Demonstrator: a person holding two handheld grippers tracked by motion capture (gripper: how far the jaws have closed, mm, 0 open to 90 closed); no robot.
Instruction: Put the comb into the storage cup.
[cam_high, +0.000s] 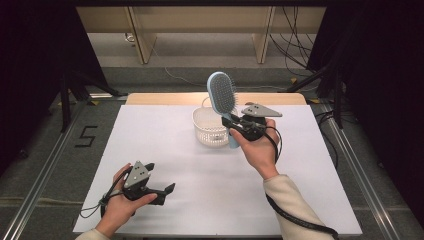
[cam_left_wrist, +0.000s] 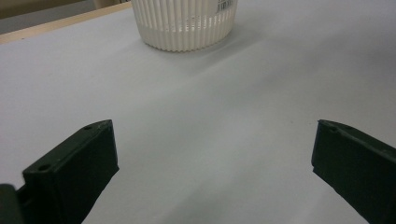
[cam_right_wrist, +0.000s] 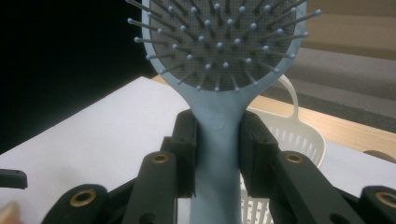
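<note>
A light blue hairbrush (cam_high: 222, 95) stands upright in the air, bristle head up, above the right edge of a white slatted basket (cam_high: 210, 131). My right gripper (cam_high: 231, 122) is shut on its handle; in the right gripper view both pads clamp the blue hairbrush handle (cam_right_wrist: 218, 154) below the bristle pad, with the white basket (cam_right_wrist: 299, 140) behind it. My left gripper (cam_high: 167, 191) rests at the near left of the table, open, jaws wide apart with nothing between them. In the left gripper view my left gripper (cam_left_wrist: 215, 154) points across bare table toward the white basket (cam_left_wrist: 184, 25).
A white sheet covers the table (cam_high: 150, 150), with a wooden strip along its far edge. Metal rails run along both sides of the table, and cables lie on the floor behind. The number 5 is marked on the floor at left.
</note>
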